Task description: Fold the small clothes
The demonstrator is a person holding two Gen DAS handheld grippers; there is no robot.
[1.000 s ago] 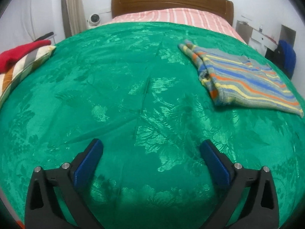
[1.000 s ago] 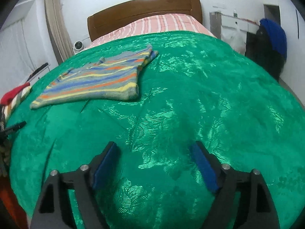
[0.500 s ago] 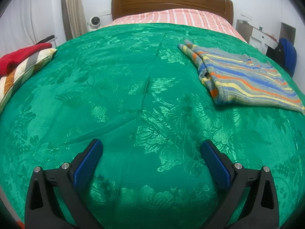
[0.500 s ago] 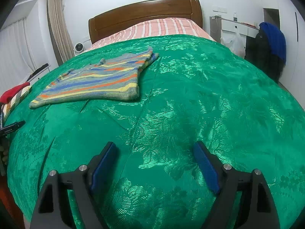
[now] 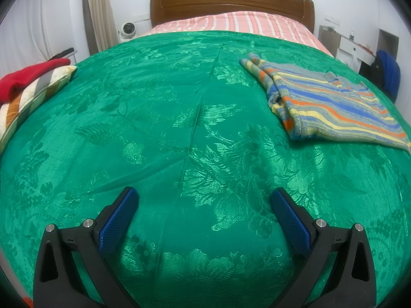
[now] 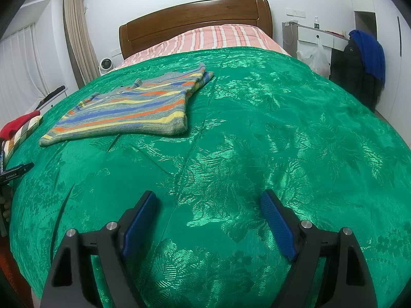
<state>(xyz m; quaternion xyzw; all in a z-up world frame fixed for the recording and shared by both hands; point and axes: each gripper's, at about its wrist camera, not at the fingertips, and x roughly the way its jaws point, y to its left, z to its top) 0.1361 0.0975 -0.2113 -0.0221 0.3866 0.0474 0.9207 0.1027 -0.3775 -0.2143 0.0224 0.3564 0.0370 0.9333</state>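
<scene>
Nearest in the left wrist view, the left hand-held gripper point(image 5: 204, 200) is spread wide with nothing between its blue pads point(image 5: 117, 224), poised over the green bedspread point(image 5: 154, 133). In the right wrist view the right hand-held gripper point(image 6: 208, 205) is likewise wide apart and holds nothing, its blue pads point(image 6: 277, 227) over bare green cloth.

Farther up the bed lies the striped sweater point(image 5: 331, 102), folded flat on the bedspread, with bands of blue, orange, yellow and grey. From the left hand-held gripper it sits ahead and off to the right, well apart from the fingertips. From the right hand-held gripper the same striped sweater point(image 6: 128, 110) sits ahead and to the left, also well apart, its narrow folded end pointing toward the headboard. Neither hand-held gripper touches it.

At the left edge of the bed, a red garment point(image 5: 28, 77) rests on top of a striped pillow point(image 5: 33, 95), well apart from the sweater.

Beyond the bedspread, a pink striped sheet point(image 5: 231, 23) covers the head of the bed, and behind it stands the brown wooden headboard point(image 5: 231, 0). By the far right wall a blue garment point(image 6: 370, 48) hangs over dark clothing.
</scene>
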